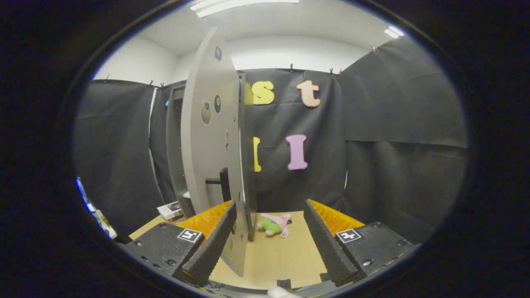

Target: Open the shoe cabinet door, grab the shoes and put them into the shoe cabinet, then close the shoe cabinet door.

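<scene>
The gripper (269,231) is hanging low over the wooden floor (281,256), its two fingers (215,244) standing wide apart and clamping nothing. The grey cabinet door (213,157) is standing open, swung out toward the camera, so it is showing nearly edge-on. Its lower corner is reaching down into the gap between the fingers, close against the left finger; whether that finger is touching the door is not possible to tell. A black handle (223,184) is sticking out from the door just above the left finger's tip. Round holes and small marks are dotting the door's upper face.

Behind the door, the cabinet (176,140) is standing upright against the black cloth wall (372,145), its dark inside showing as a narrow strip on the door's far side. At the cabinet's foot, beside the door's hinge side, a small stack of flat printed things (170,210) is lying on the floor; what they are is unclear.

Beyond the door's bottom edge, ahead of the fingers and between them, a pink and green plush toy (274,224) is lying on the floor, near the door but apart from it. Ceiling lights (240,5) are glowing above the door's top.
</scene>
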Demonstrator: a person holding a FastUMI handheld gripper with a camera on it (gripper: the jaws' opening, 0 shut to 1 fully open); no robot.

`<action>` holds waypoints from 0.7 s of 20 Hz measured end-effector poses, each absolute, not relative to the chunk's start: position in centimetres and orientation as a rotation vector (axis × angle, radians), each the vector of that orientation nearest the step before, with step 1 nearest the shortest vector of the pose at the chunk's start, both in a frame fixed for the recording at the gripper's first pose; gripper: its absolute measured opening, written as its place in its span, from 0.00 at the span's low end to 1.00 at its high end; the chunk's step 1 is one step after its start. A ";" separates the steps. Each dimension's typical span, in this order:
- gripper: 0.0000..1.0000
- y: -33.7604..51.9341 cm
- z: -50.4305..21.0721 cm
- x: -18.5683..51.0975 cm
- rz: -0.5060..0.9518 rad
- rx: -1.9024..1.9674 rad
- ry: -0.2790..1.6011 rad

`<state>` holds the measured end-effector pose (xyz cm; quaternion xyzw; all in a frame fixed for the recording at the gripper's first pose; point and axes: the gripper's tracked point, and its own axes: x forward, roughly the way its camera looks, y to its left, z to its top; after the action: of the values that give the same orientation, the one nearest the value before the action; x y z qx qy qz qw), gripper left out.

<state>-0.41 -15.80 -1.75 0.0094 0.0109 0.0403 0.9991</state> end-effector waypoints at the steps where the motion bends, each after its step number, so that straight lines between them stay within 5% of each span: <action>1: 1.00 -16.0 -1.9 0.5 0.105 0.024 0.034; 14: 1.00 -13.7 -1.0 6.2 0.251 -0.023 0.031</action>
<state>6.22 -13.71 -1.02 -0.0115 0.0152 0.1252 0.9920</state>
